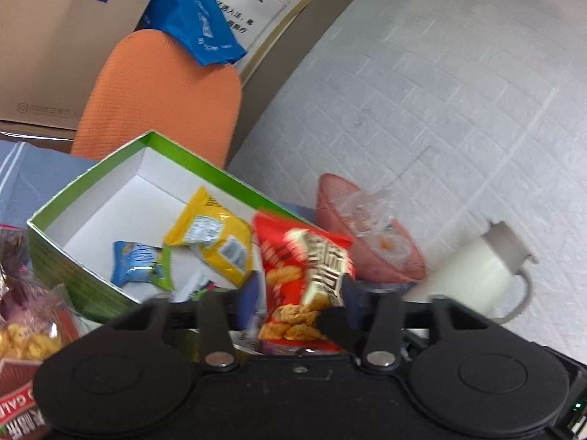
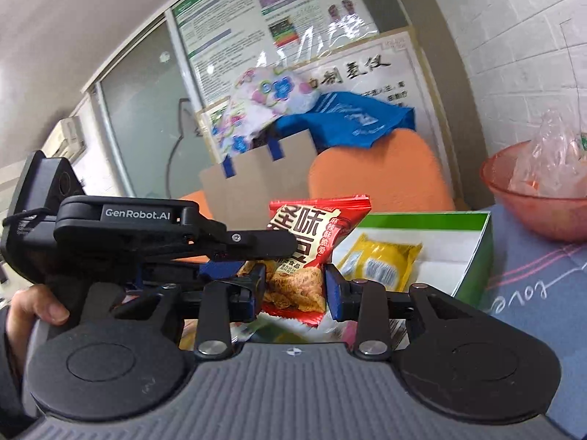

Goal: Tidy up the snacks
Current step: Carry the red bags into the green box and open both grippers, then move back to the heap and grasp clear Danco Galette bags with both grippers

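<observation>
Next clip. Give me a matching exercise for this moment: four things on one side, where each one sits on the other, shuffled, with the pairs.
Things:
1. red snack packet
2. yellow snack packet
3. clear plastic bag
4. blue bag

Places:
A. lying inside the green box
B. in the pink bowl
C. between the pads of the right claw
D. at the top of the orange chair back

Pairs: 1-C, 2-A, 3-B, 4-D
</observation>
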